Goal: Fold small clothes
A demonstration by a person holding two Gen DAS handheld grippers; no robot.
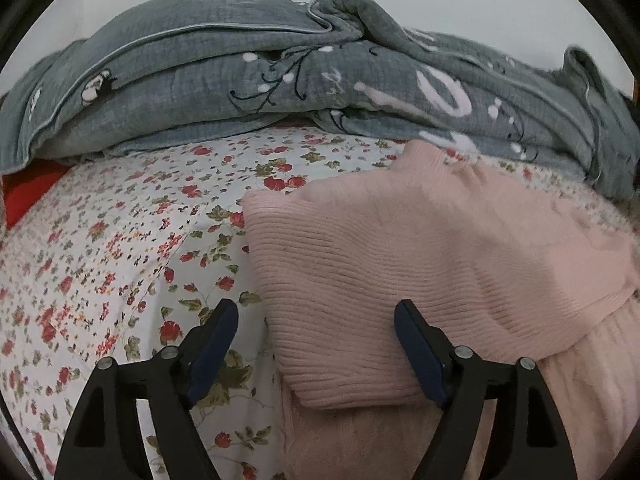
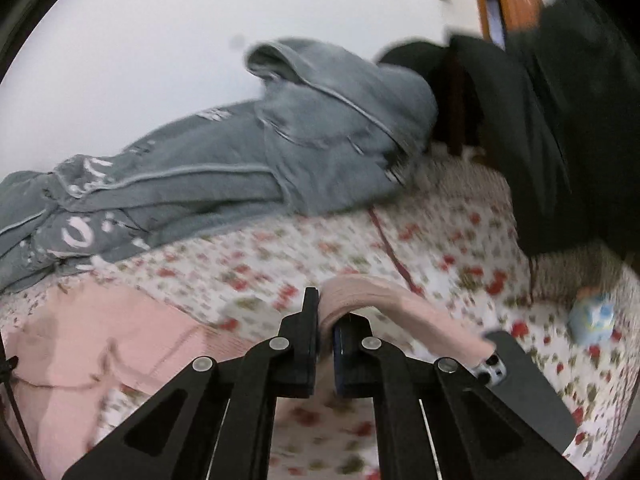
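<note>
Mid-fold: right gripper (image 2: 326, 320) clamped on pink sweater (image 1: 400, 264) sleeve at 12 o'clock, left gripper (image 1: 316, 320) released; next, probably carrying sleeve across.

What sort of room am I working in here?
Most likely a bedroom: the pink sweater lies on a floral bedsheet, with a bunched grey quilt against the plain wall behind.

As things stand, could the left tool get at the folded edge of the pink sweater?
Probably yes. The left tool is open, its right finger already over the pink sweater and the folded edge between the fingers; nothing lies in between.
</note>
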